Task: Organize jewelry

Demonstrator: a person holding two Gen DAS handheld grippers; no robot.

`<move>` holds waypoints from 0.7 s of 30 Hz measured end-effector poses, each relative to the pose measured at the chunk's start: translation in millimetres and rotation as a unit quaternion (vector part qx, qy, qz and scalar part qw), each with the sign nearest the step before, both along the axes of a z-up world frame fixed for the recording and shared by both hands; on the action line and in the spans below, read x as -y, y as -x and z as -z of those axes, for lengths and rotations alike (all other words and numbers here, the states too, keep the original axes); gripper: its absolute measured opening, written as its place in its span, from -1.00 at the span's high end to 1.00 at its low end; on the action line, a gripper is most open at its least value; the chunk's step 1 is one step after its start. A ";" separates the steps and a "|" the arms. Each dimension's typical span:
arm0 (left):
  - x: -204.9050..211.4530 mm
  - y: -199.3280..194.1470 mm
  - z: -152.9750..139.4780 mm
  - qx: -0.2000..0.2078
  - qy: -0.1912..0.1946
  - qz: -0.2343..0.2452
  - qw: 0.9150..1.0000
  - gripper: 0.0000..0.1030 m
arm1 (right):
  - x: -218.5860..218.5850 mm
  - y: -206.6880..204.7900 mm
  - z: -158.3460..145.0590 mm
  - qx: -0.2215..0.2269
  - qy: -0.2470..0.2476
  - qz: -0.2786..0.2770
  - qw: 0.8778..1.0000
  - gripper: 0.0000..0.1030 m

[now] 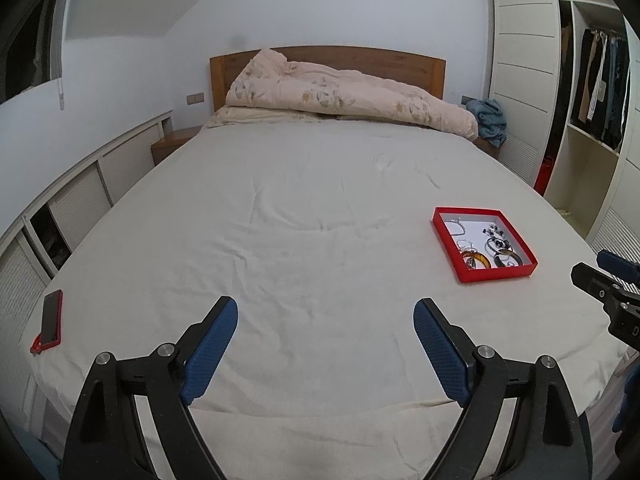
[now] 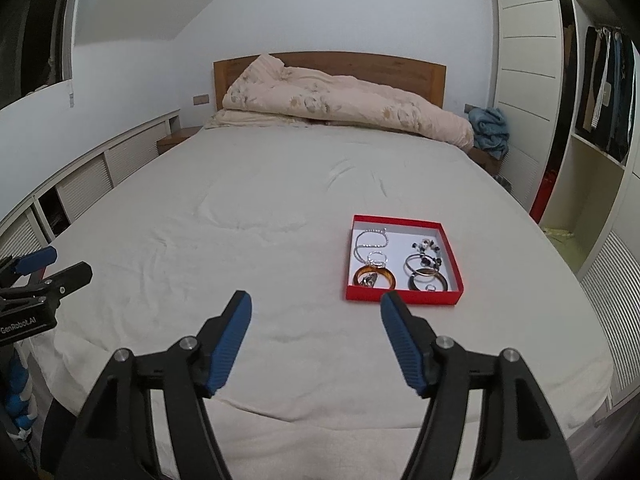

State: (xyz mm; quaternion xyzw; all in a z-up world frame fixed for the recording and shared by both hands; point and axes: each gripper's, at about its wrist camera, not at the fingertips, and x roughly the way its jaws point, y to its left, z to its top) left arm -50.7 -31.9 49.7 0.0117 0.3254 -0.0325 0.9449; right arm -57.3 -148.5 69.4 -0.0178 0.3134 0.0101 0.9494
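Observation:
A shallow red box (image 2: 400, 294) with a white floor lies on the bed's pale sheet, toward the near right. Inside it are a silver chain (image 2: 370, 242), an amber bangle (image 2: 374, 276), a dark bangle (image 2: 428, 282), silver bangles and dark beads. The left wrist view shows the same red box (image 1: 496, 273) off to the right. My right gripper (image 2: 316, 306) hovers open over the sheet, its right pad just short of the box's near edge, nothing between the pads. My left gripper (image 1: 326, 314) hangs open and empty over bare sheet, left of the box.
A phone in a red case (image 1: 52, 318) lies near the bed's left edge. A rumpled floral duvet (image 2: 340, 106) is piled at the wooden headboard. White louvred cabinets run along the left; an open wardrobe (image 2: 600, 92) with hanging clothes stands at the right.

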 end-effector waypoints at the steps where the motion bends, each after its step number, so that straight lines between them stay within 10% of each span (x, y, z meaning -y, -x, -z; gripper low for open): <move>1: 1.1 0.3 -0.2 0.001 0.000 0.001 1.000 -0.76 | 0.3 0.2 0.2 0.000 0.000 -0.001 1.000 -0.35; 21: 15.1 -5.4 10.6 -0.011 -0.001 0.007 1.000 -0.85 | 9.1 -2.5 9.4 -0.004 0.004 0.011 1.000 -0.36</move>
